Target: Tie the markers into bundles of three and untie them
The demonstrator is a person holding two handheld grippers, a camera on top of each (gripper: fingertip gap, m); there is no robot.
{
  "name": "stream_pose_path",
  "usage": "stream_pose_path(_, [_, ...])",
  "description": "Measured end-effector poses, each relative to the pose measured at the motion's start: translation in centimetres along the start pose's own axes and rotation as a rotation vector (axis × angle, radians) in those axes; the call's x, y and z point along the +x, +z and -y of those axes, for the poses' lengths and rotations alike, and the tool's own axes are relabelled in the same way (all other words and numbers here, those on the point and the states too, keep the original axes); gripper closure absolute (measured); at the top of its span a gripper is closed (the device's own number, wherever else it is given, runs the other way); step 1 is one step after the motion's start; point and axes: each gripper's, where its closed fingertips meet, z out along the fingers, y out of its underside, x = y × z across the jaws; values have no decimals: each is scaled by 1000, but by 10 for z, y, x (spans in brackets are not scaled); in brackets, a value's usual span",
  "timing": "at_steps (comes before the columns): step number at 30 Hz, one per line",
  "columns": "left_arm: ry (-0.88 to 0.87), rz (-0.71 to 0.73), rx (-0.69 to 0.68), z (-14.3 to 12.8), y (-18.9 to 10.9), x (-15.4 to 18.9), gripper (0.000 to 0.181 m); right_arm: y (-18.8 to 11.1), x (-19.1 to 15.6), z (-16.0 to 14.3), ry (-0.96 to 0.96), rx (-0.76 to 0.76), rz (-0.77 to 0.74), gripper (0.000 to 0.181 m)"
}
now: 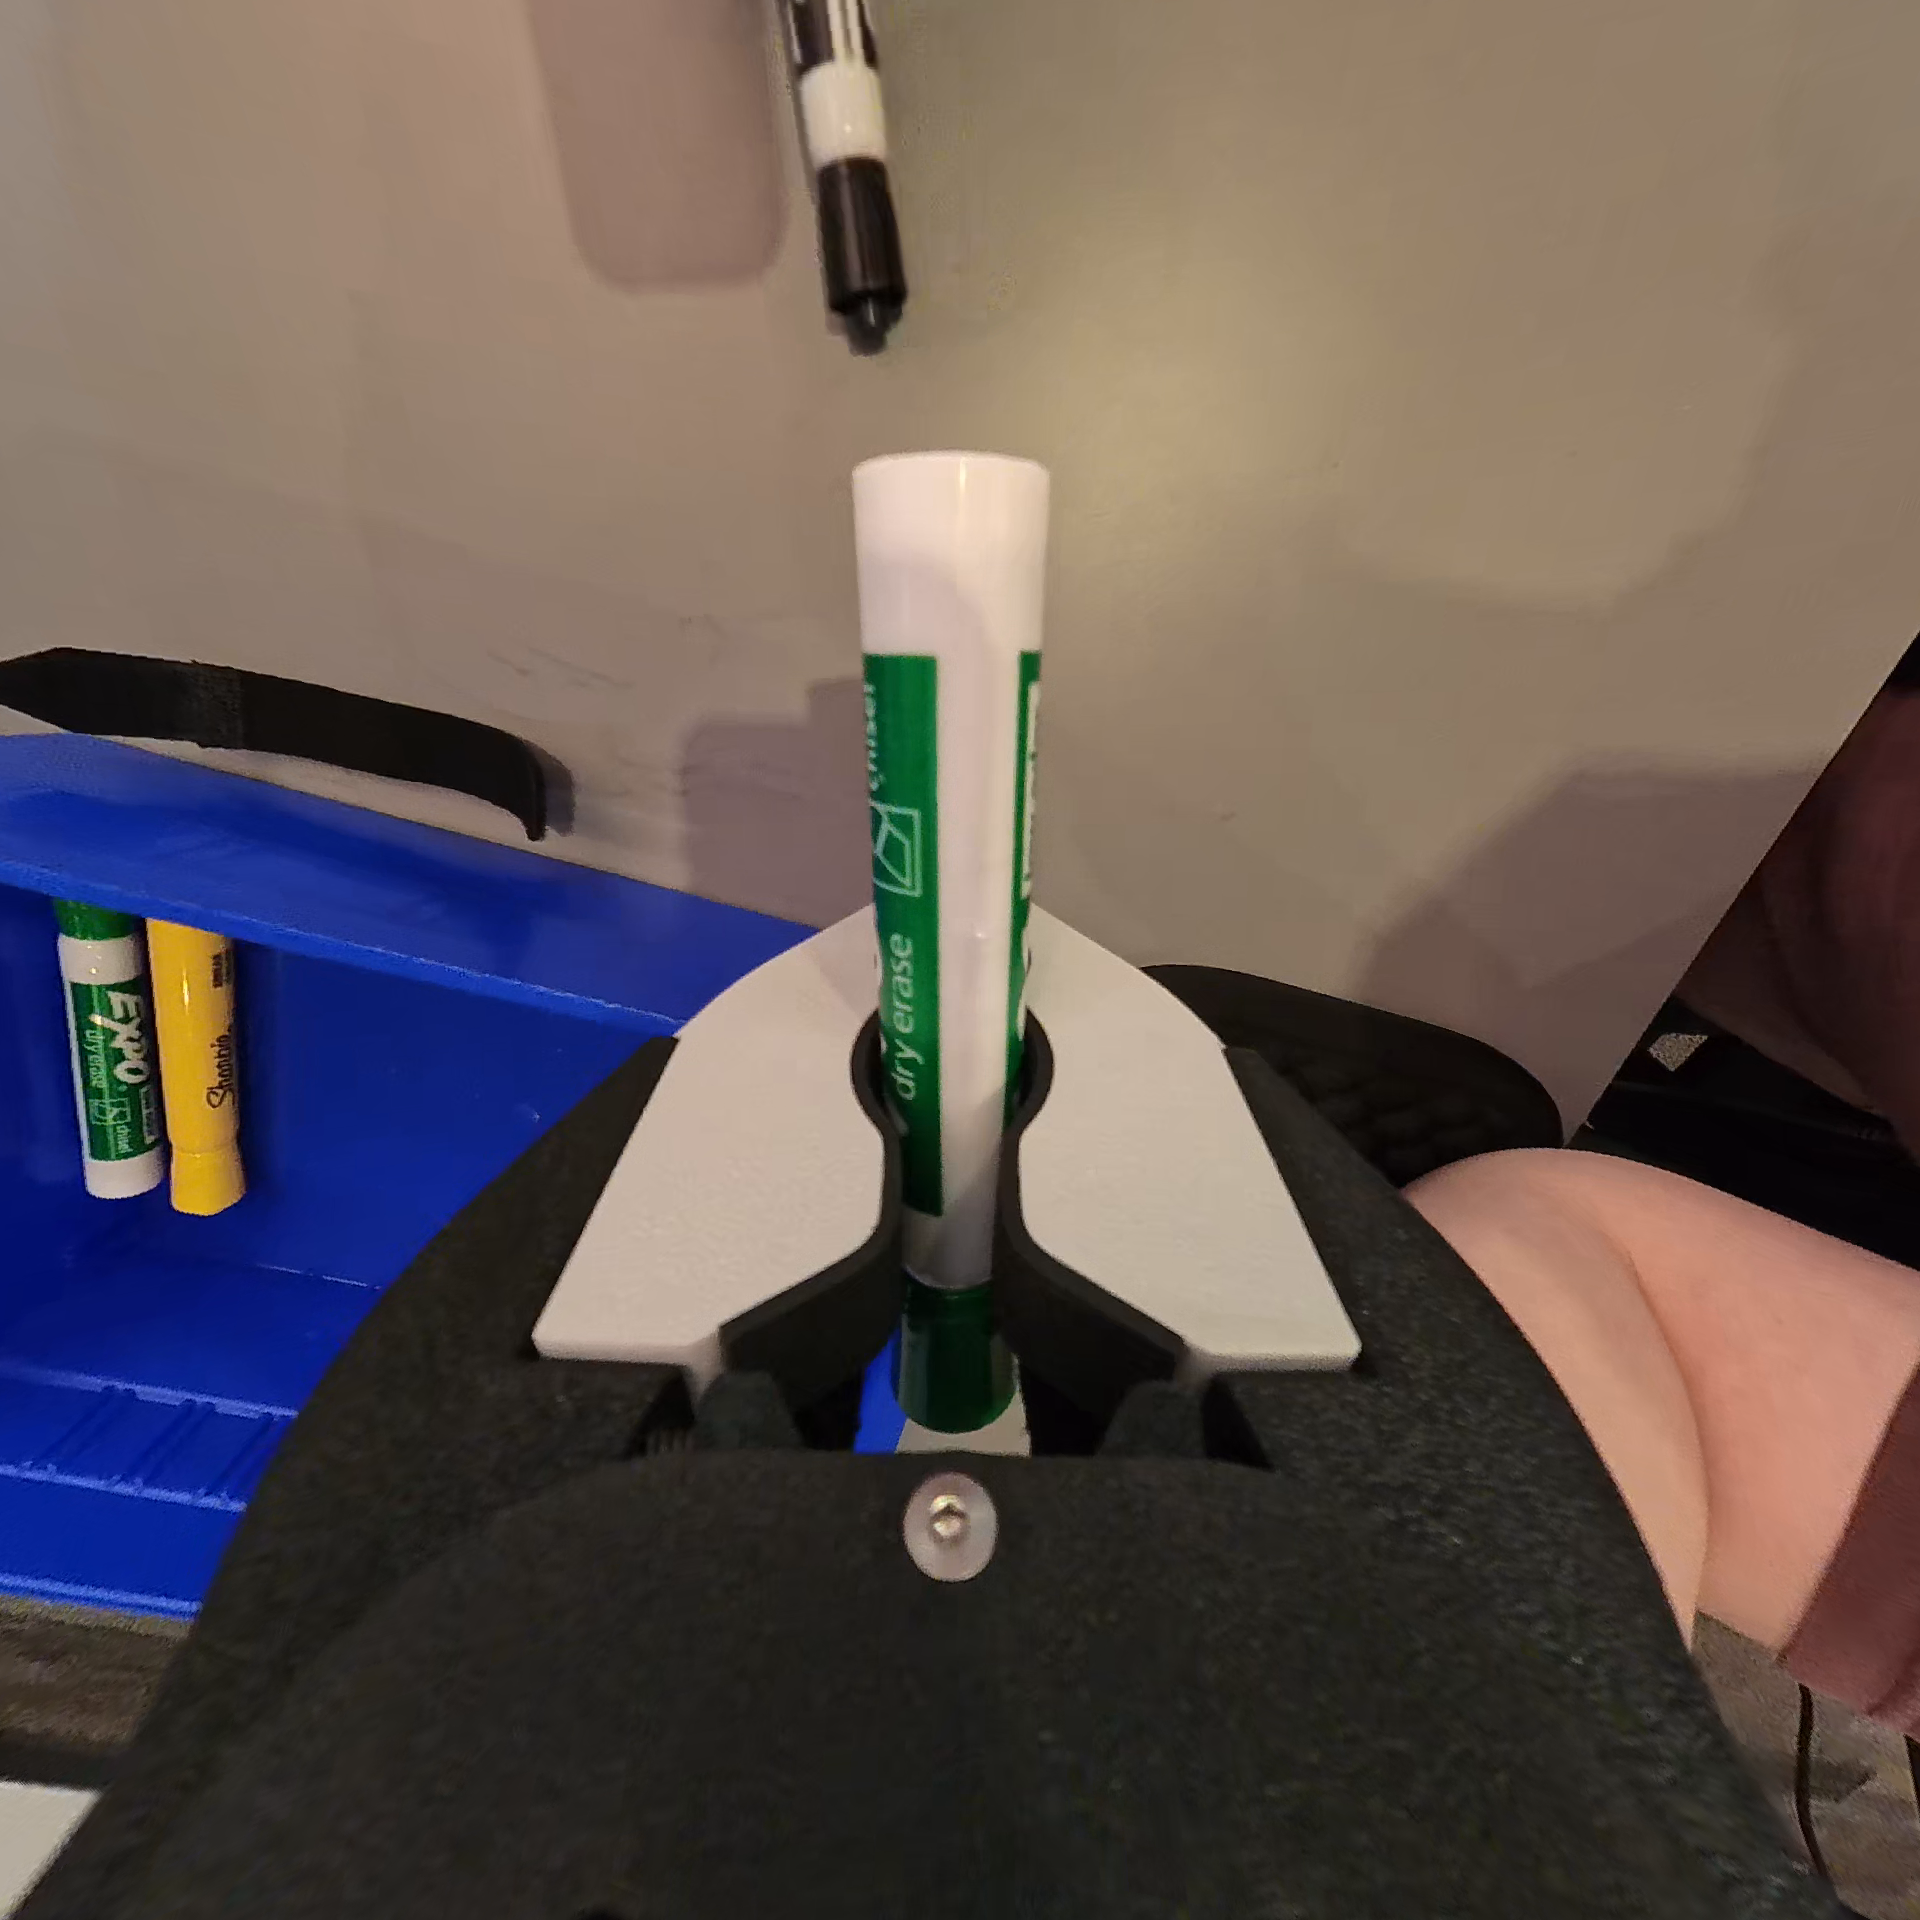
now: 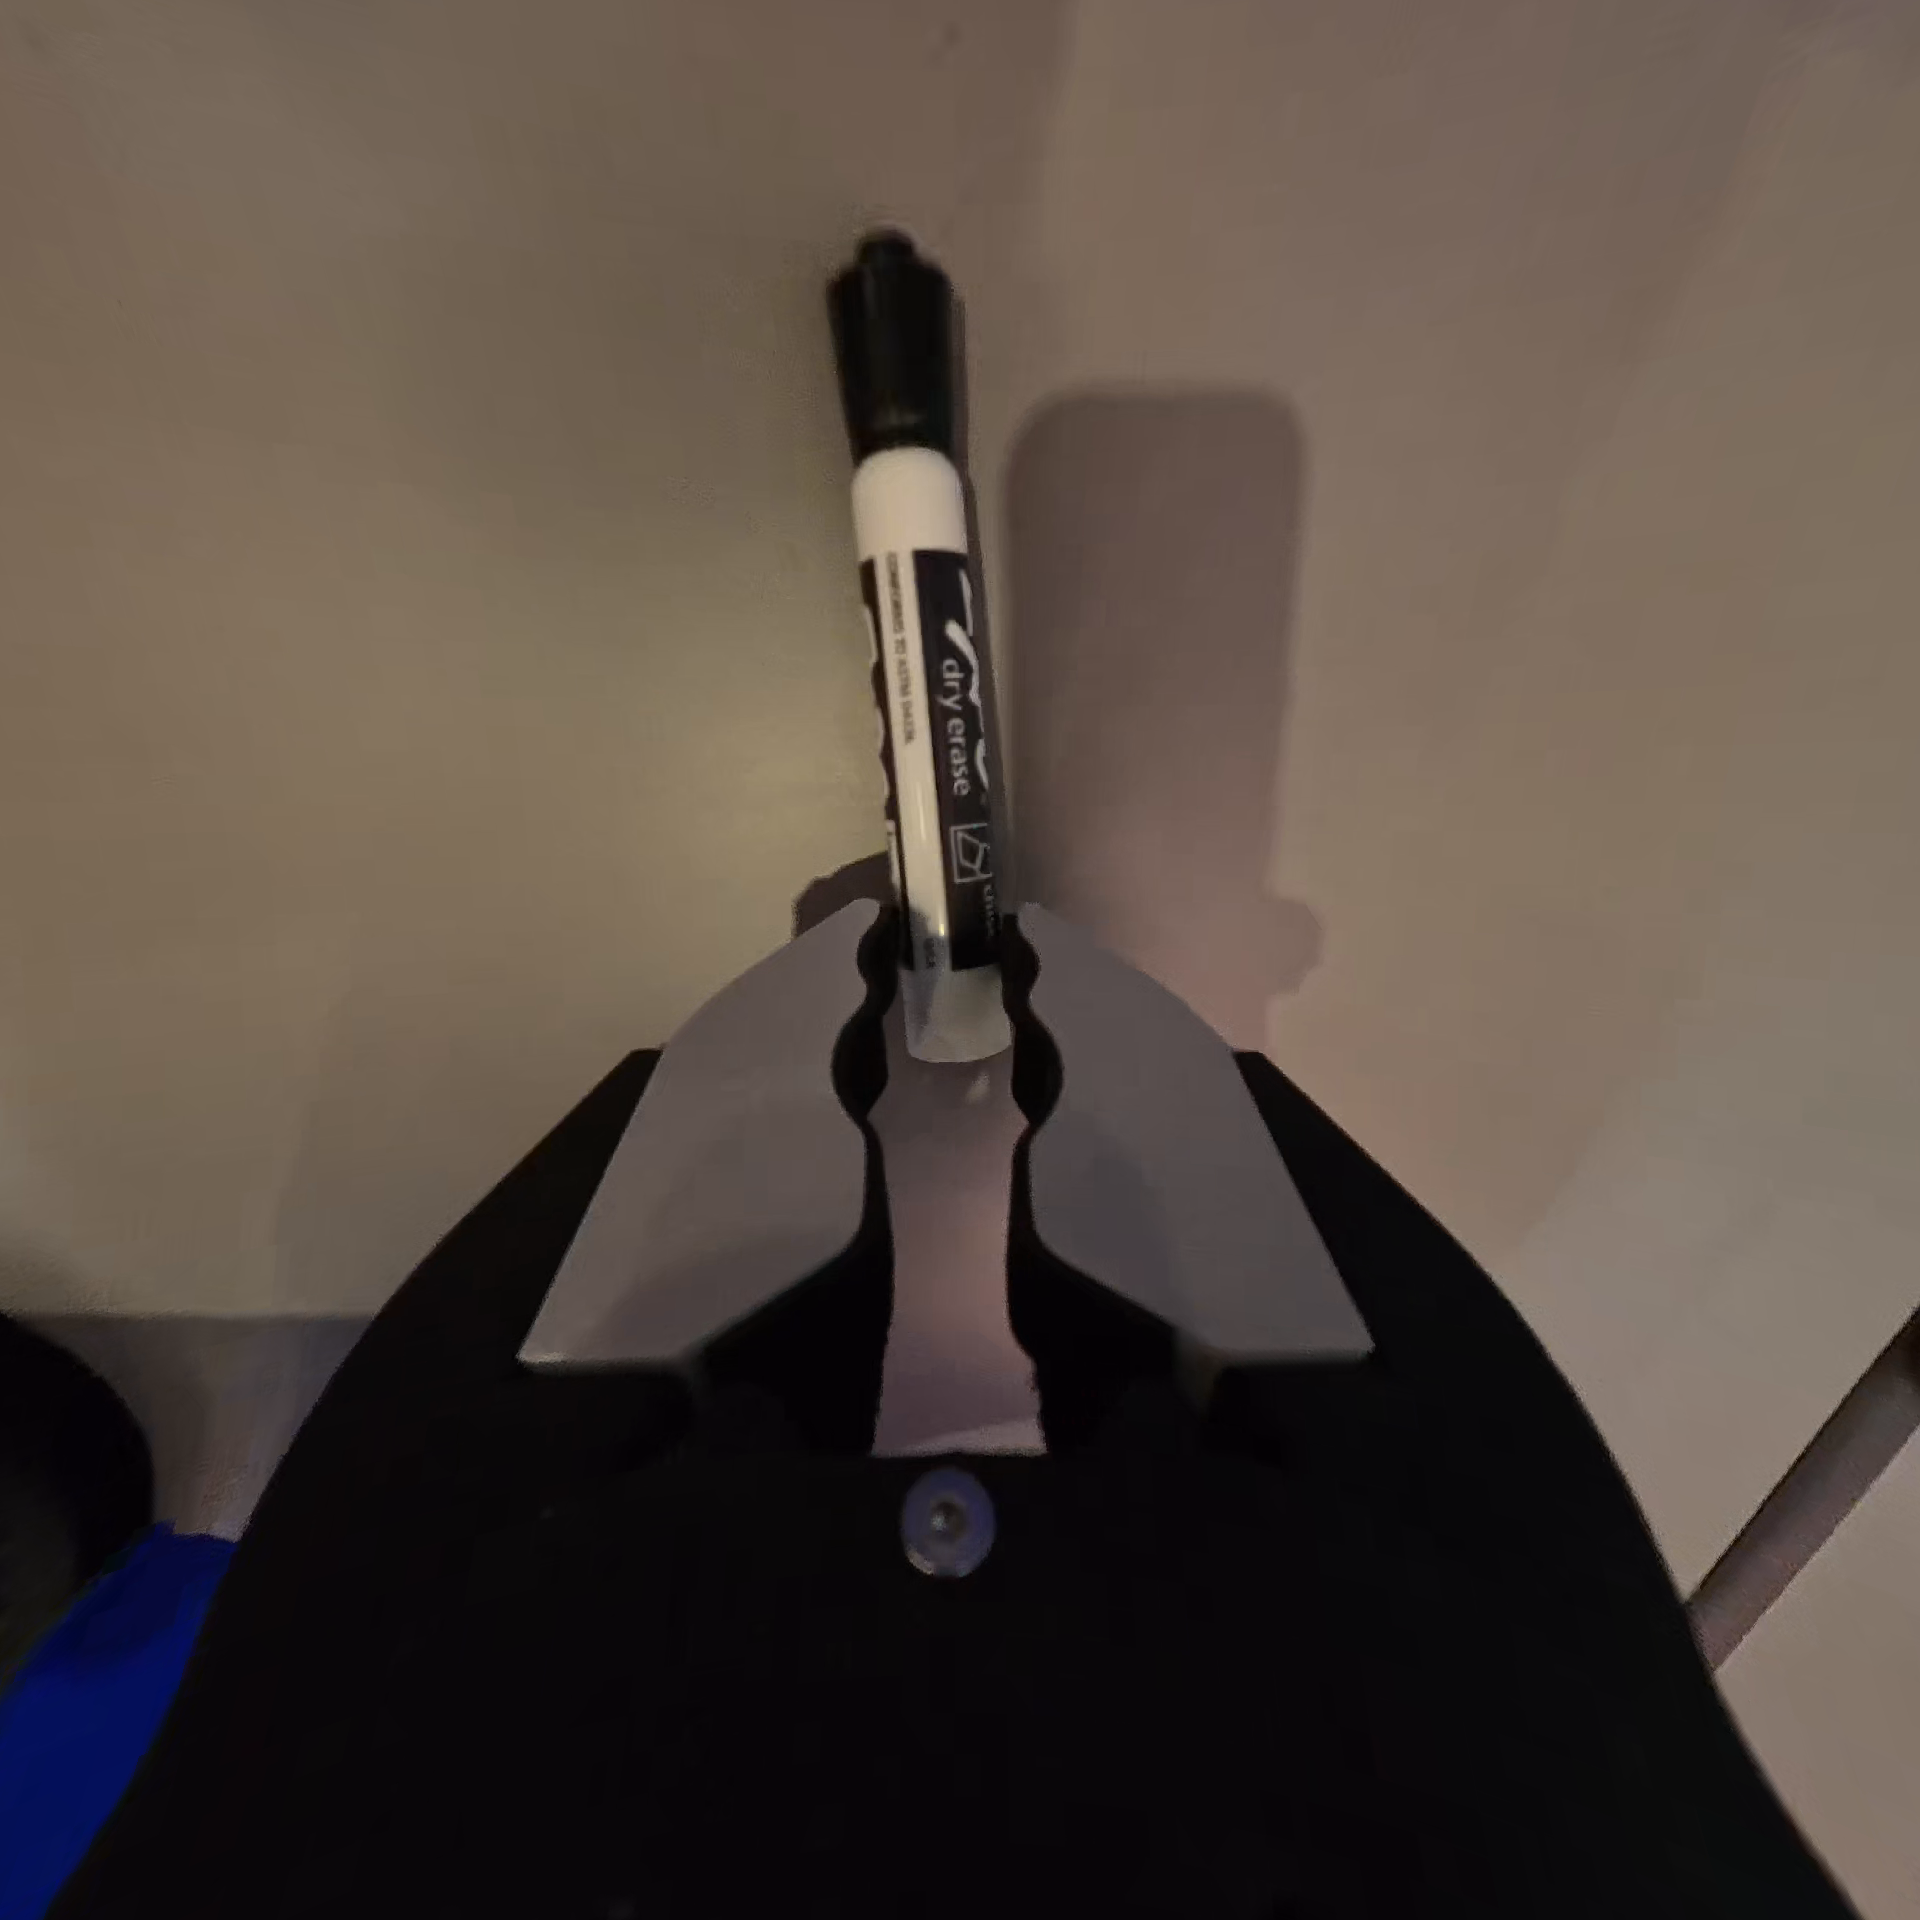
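My left gripper [image 1: 951, 935] is shut on a green marker [image 1: 951, 748] that stands straight out between its fingers, white end forward, green cap back in the jaws. My right gripper [image 2: 948, 914] is shut on the white rear end of a black marker [image 2: 920, 623], cap pointing away over the pale table. That black marker also shows at the top of the left wrist view [image 1: 847, 166], cap toward my left gripper, apart from the green one. A second green marker [image 1: 109, 1049] and a yellow marker [image 1: 197, 1070] lie side by side in a blue bin [image 1: 416, 1039].
A black strap [image 1: 312, 727] lies on the pale table [image 1: 1351, 416] behind the blue bin. A person's forearm [image 1: 1662, 1403] is at the right of the left wrist view. The blue bin's corner [image 2: 94, 1683] shows at the lower left of the right wrist view. Left tips to right tips: about 25 centimeters. The black strap [image 1: 312, 727] sits 20 centimeters or so from the ends of my left fingers.
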Motion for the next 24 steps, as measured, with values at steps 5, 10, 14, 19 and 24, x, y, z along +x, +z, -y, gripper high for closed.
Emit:
stream_pose_path(5, [-26, 4, 4, -2, 1, -6, 167, -66, 2, 31, 89, 266, -149, 161])
stream_pose_path(10, [-30, 18, 14, 5, 4, -12, 167, -137, -6, 56, 77, 396, -387, 161])
stream_pose_path(14, [-16, 11, 31, 9, 4, -11, 167, -174, -21, 94, -6, 477, -501, 161])
stream_pose_path(19, [-3, -12, 45, 14, 5, -7, 167, -170, -25, 127, -109, 346, -669, 161])
stream_pose_path(24, [-8, -18, 28, 16, 9, -7, 166, -155, -26, 148, -170, 369, -674, 161])
